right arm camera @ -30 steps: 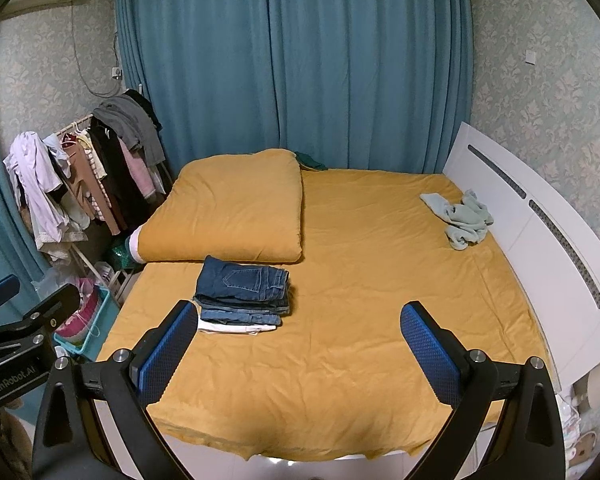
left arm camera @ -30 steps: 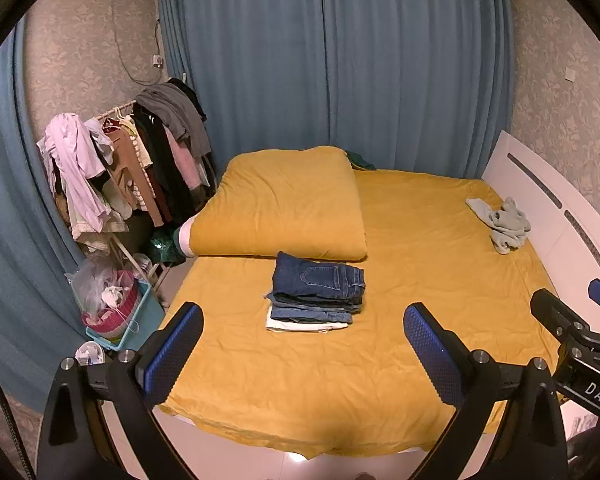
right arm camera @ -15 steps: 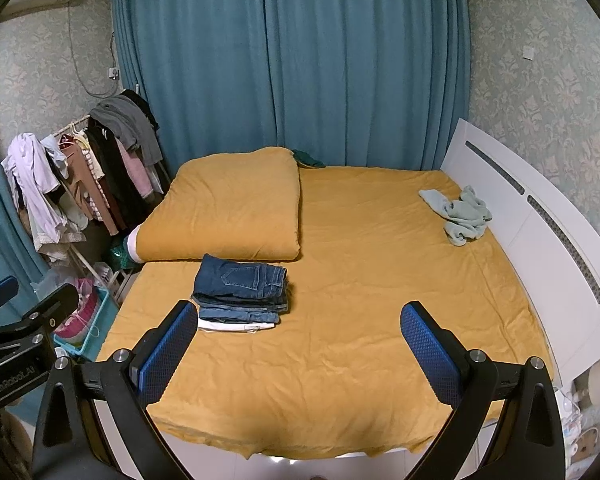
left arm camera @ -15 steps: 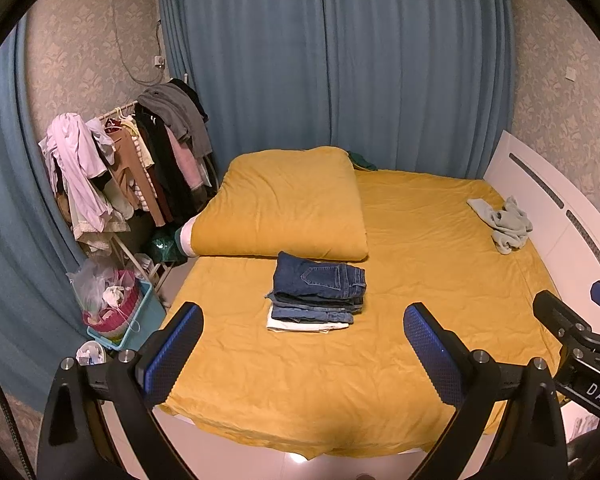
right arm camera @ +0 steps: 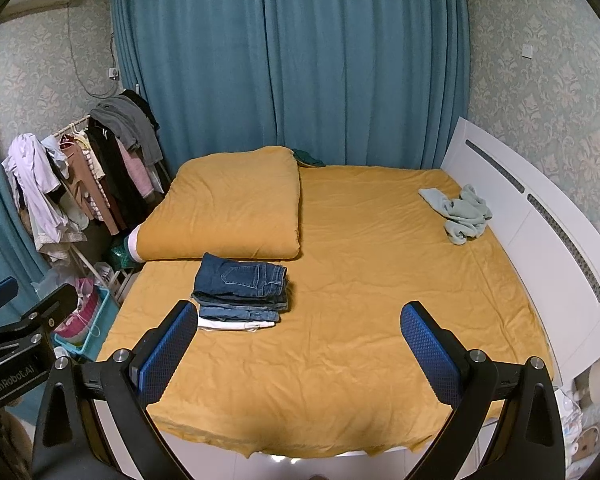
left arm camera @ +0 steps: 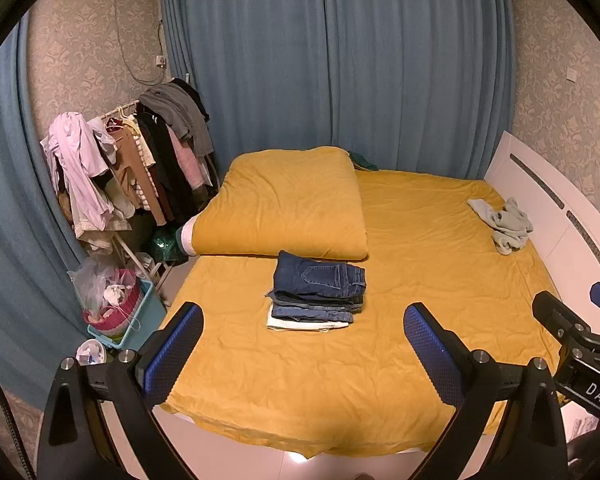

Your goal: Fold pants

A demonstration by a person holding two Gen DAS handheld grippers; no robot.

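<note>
Above the near edge of the bed (left arm camera: 440,240), the left tongs (left arm camera: 302,338) hang with their blue pads spread wide and nothing between them; the right tongs (right arm camera: 296,336) hang the same way, released and empty, off the mattress. Part of the right tongs' black frame shows at the right margin of the left view, and the left tongs' frame at the left margin of the right view, so the two sit side by side. Beyond both, a stack of folded pants (left arm camera: 316,292) lies on the yellow sheet of the bed, well apart from either pair of tongs: dark denim on top, lighter denim under it, a white pair at the bottom. In the left view the stack sits between the two pads, farther up the bed; in the right view it sits just past the left pad. Touching the far side of the stack is a folded yellow quilt (left arm camera: 288,204). Toward the headboard (right arm camera: 540,216) of the bed lies a crumpled pale green garment (right arm camera: 458,212), well apart from the stack. Left of the bed stand a clothes rack (left arm camera: 132,164) and a blue basket (left arm camera: 138,320). Compared with a second ago, both views have drifted only slightly; the stack and the green garment lie where they were, and both tongs remain spread.
</note>
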